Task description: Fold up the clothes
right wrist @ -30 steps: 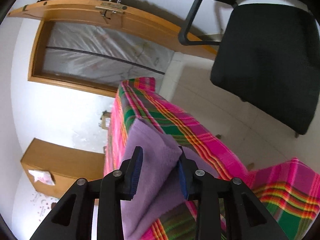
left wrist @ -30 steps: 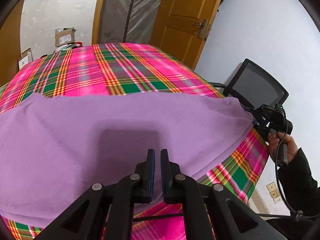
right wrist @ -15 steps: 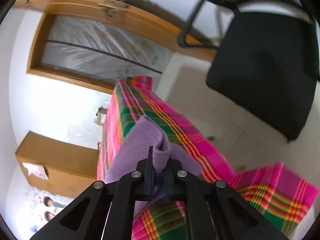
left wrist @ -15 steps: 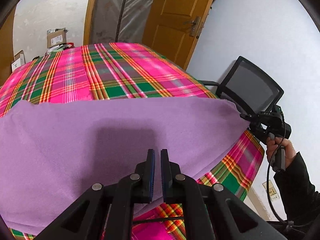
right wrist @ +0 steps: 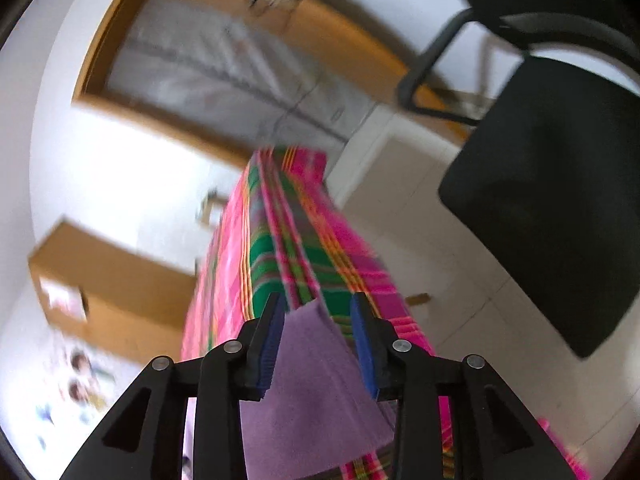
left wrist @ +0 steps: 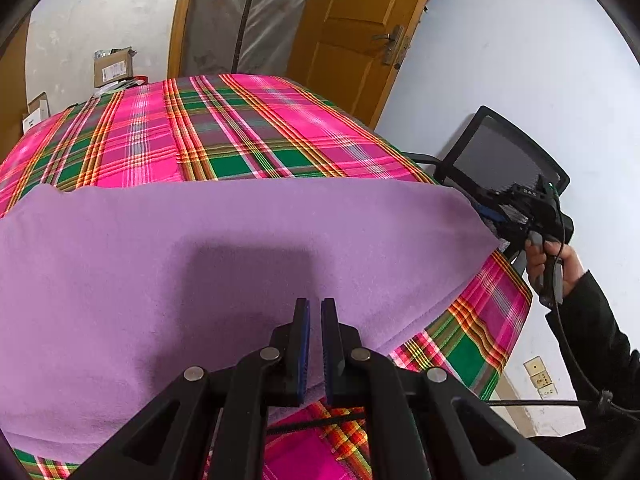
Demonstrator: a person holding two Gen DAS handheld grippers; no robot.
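Note:
A purple cloth (left wrist: pixel 240 260) lies spread flat over the near part of a table with a pink and green plaid cover (left wrist: pixel 200 132). My left gripper (left wrist: pixel 315 308) hovers over the cloth's near edge, shut, and I see nothing between its pads. The right gripper (left wrist: pixel 492 212), held by a hand (left wrist: pixel 548 264), sits at the cloth's right corner. In the right wrist view the right gripper (right wrist: pixel 316 304) is open, and the corner of the purple cloth (right wrist: pixel 316 380) lies loose between its fingers on the table (right wrist: pixel 280 240).
A black office chair (left wrist: pixel 504 160) stands just beyond the table's right edge, close to the right gripper; the chair (right wrist: pixel 540 200) also fills the right wrist view's right side. A wooden door (left wrist: pixel 360 40) and cardboard boxes (left wrist: pixel 114 68) are behind the table.
The right gripper closed on the cloth's corner half a second ago and has now opened, leaving the corner lying on the table. The left gripper has stayed shut.

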